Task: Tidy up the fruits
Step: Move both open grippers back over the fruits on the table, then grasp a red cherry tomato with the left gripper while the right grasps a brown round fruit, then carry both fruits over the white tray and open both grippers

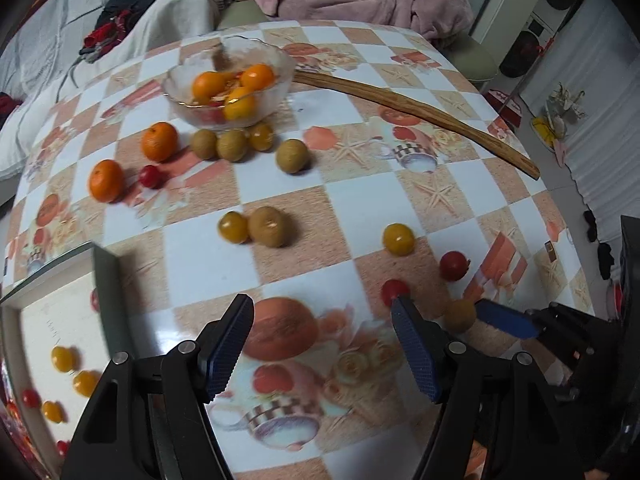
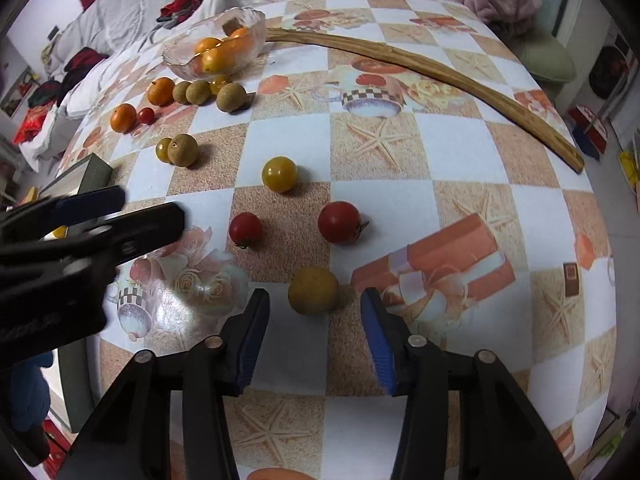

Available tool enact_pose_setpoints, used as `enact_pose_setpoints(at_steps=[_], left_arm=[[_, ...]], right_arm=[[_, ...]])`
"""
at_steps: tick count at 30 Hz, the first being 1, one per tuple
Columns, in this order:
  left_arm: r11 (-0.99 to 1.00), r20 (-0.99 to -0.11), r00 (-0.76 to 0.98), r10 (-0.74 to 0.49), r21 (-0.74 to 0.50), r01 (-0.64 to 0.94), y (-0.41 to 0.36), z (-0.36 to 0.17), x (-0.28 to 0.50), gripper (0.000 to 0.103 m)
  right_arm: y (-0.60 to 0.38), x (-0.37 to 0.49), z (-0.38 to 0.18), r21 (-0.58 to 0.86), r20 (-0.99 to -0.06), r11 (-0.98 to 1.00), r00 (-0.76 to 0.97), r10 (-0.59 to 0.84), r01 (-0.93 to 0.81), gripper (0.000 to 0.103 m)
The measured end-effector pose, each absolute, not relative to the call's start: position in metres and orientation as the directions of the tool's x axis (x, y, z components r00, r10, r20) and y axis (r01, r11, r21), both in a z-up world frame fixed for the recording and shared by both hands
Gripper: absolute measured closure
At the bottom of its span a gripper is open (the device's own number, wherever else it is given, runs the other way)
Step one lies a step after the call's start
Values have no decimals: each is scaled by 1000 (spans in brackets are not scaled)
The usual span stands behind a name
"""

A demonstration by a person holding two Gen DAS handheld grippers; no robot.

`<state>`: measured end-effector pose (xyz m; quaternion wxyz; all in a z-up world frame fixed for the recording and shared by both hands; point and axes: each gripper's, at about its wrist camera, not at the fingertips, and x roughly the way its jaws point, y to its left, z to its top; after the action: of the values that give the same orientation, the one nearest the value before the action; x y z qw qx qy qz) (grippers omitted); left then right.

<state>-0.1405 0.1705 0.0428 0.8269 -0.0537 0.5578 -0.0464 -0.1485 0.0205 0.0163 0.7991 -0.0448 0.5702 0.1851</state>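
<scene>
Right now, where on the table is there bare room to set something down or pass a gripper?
Free: the stretch between the wooden stick and the red tomatoes, and the near edge behind the right gripper. Crowded: around the glass bowl with its oranges and the brown fruits.

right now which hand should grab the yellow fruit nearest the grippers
Right. The right gripper is open with the yellow fruit just ahead between its fingers; the left gripper is open over bare tablecloth.
</scene>
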Motion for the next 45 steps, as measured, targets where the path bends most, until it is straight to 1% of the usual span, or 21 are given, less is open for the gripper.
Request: enact_pose_setpoints(at_steps=[2,4,10,12,15,16,17,18,19,20,25,31,45], left_arm=[[988,-920,360,-151,-152,26,165,38,-134,30],[988,-925,346,-156,-153,37,159,33,-130,30],[986,-938,305,-164,-149,73,140,21,-124,31],[987,-943,294,-155,-135,88,133,18,-122,44],[989,-947,295,-129,-102,106,125,16,-121,53],[990,-947,300,-118,-89,109,124,16,-120,60],[991,-947,302,-107,-76,113,123,16,-120,65],[991,-947,304,-104,-73,113,123,16,-119,68],[991,-946,305,-109,-78,112,124,17,-119,79],[990,-946,303,-117,-88,110,126,17,-119,83],[987,-941,298,-158,-142,76,136,19,-127,83],[985,-937,304,-172,-169,36,149,27,-146,83],[980,-919,363,-152,-188,-65,193,53,-183,83]], right_arm=[[18,-148,16,137,-925,925,290,247,-354,69],[13,-146,16,160,-922,923,281,267,-350,75],[1,-147,17,186,-919,921,271,287,-343,75],[-1,-146,16,192,-918,920,269,291,-341,75],[-4,-146,16,199,-917,920,267,296,-338,75],[-5,-146,16,200,-917,920,267,297,-337,75],[-6,-146,16,203,-917,920,265,299,-336,75],[-7,-146,16,204,-916,920,265,300,-335,75],[-8,-146,16,207,-916,919,263,302,-334,75],[-9,-146,17,210,-917,919,260,303,-332,75],[-13,-146,17,228,-917,921,248,312,-316,75],[-14,-148,21,238,-918,921,237,317,-309,75],[28,-153,42,237,-910,889,230,344,-391,75]])
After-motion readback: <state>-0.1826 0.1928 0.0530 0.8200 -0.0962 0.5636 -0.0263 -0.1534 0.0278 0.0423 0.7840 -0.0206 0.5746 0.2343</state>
